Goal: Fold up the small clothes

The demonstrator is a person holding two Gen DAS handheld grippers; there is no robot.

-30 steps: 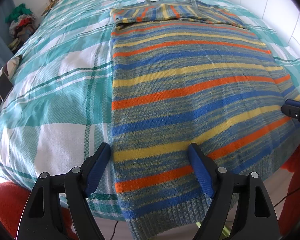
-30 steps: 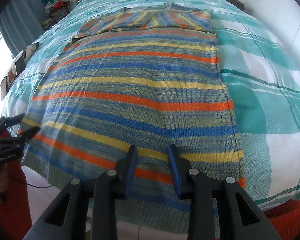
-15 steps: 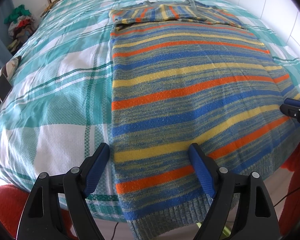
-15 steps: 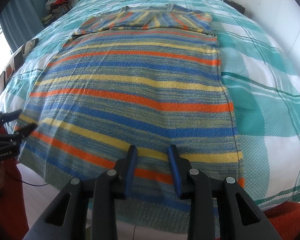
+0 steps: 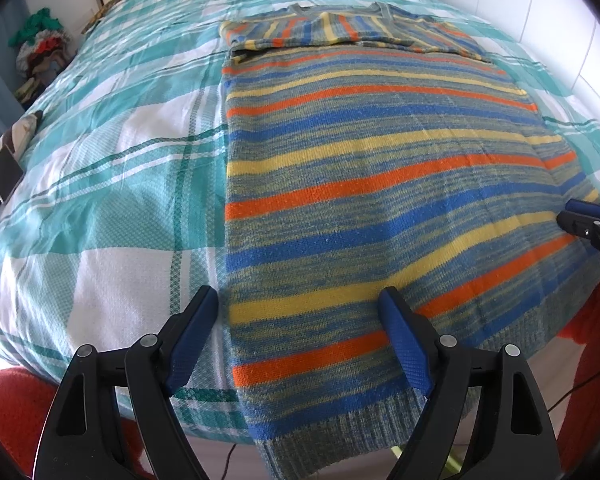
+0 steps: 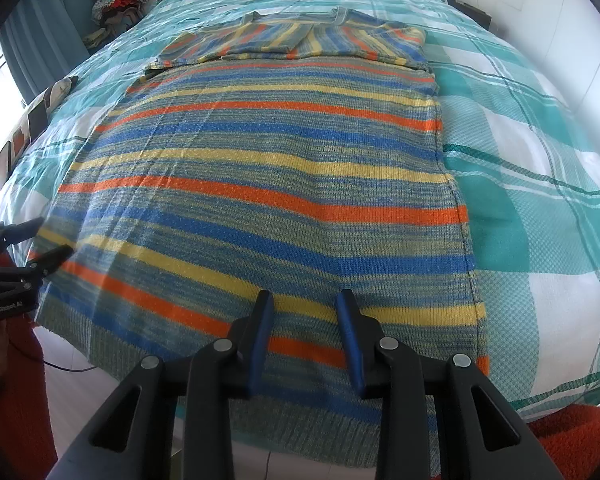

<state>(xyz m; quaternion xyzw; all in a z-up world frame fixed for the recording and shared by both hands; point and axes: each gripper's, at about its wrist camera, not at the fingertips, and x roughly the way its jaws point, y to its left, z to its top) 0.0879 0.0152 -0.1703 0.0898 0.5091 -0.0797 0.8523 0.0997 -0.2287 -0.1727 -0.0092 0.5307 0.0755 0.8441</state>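
Sweater (image 5: pixel 380 184) hem under both gaping tools: left tool (image 5: pixel 300 312), right tool (image 6: pixel 305 300).

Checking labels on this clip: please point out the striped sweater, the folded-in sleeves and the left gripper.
striped sweater (image 5: pixel 380 200), left wrist view, middle of its body.
folded-in sleeves (image 6: pixel 300 42), right wrist view, where the two sleeves meet.
left gripper (image 5: pixel 296 340), left wrist view, midway between its fingertips.

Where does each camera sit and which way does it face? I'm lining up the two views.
Left wrist: on the left gripper, above the striped sweater's left hem corner, facing up the bed; its wide-open fingers show, the right gripper at the right edge.
Right wrist: on the right gripper, above the hem near the sweater's right side, facing up the bed; its narrower-open fingers show, the left gripper at the left edge.
Shared: sweater, bed.
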